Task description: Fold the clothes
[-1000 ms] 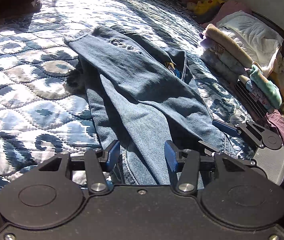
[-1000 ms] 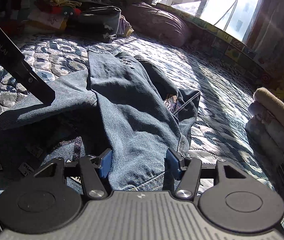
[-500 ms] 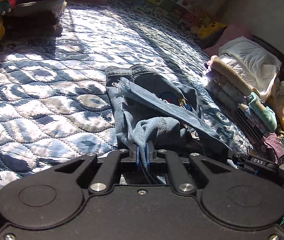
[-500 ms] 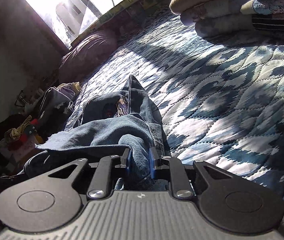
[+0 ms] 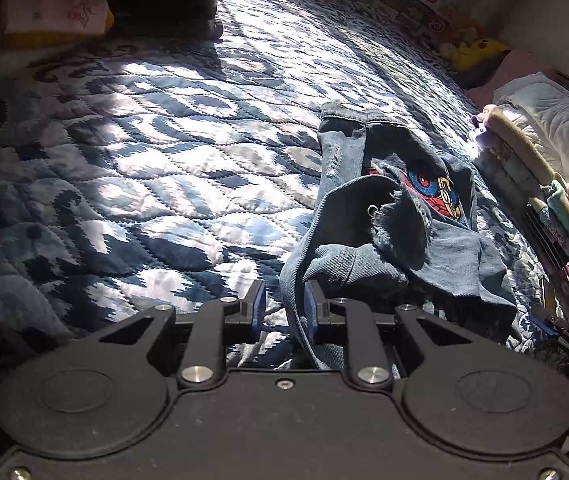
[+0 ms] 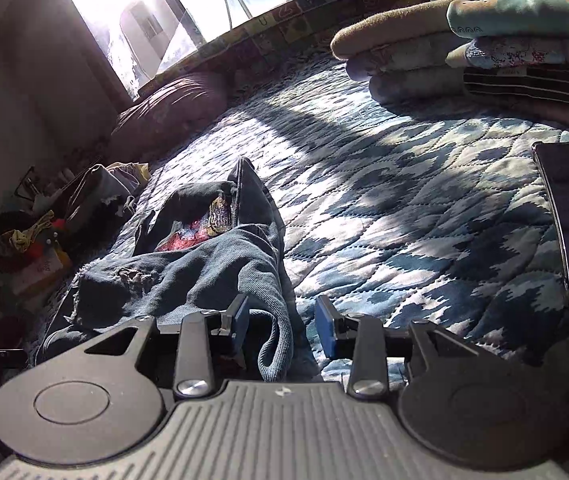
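Both grippers (image 5: pixel 284 307) (image 6: pixel 282 326) gape loosely around the folded jeans' (image 5: pixel 396 216) near edge.

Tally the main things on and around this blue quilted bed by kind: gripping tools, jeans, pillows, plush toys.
Black two-finger grippers: 2 (left gripper, right gripper)
Crumpled blue denim jeans with an embroidered patch: 1
Plump mauve pillow under the window: 1
Yellow plush toy at the bed's far edge: 1
Total: 5
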A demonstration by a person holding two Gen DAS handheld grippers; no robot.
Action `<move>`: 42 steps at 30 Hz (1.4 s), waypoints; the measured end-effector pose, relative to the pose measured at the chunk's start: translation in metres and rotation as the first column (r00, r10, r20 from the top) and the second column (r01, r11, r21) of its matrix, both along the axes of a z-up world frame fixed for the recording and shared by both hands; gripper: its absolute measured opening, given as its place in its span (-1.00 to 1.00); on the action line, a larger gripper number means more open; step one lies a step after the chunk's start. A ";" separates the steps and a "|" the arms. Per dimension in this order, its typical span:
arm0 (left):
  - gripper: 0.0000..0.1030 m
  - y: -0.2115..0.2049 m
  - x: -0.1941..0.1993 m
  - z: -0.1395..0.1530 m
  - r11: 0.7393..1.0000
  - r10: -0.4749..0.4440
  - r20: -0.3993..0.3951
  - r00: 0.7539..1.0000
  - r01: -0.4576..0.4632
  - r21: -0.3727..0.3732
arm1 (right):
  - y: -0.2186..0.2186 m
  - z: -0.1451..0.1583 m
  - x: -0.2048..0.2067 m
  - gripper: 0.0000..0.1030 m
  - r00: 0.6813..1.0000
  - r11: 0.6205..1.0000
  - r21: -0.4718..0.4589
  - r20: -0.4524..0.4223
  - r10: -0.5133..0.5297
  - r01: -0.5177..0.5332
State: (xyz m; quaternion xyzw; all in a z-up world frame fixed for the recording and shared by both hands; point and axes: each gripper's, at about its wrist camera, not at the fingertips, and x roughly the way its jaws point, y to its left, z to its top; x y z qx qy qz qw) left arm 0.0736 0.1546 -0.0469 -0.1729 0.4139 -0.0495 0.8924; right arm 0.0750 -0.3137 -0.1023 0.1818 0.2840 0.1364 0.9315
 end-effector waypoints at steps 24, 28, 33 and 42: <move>-0.98 -0.099 0.135 -0.026 0.796 -0.498 -0.008 0.867 0.461 0.391 | 0.175 -0.002 0.052 -0.95 0.898 0.734 -0.621 0.107 0.426 -0.274; -0.99 -0.076 0.116 -0.011 0.861 -0.420 0.094 0.903 0.364 0.355 | 0.126 0.017 0.064 -0.96 0.948 0.879 -0.452 0.185 0.258 -0.151; -0.99 -0.026 0.088 0.009 0.942 -0.239 0.187 0.953 0.180 0.284 | 0.052 0.024 0.073 -0.95 0.981 0.963 -0.266 0.194 0.020 0.033; -0.95 0.083 0.033 -0.028 0.955 0.254 0.048 0.966 -0.258 0.144 | -0.027 0.004 0.075 -0.85 0.966 0.950 -0.180 0.101 -0.239 0.254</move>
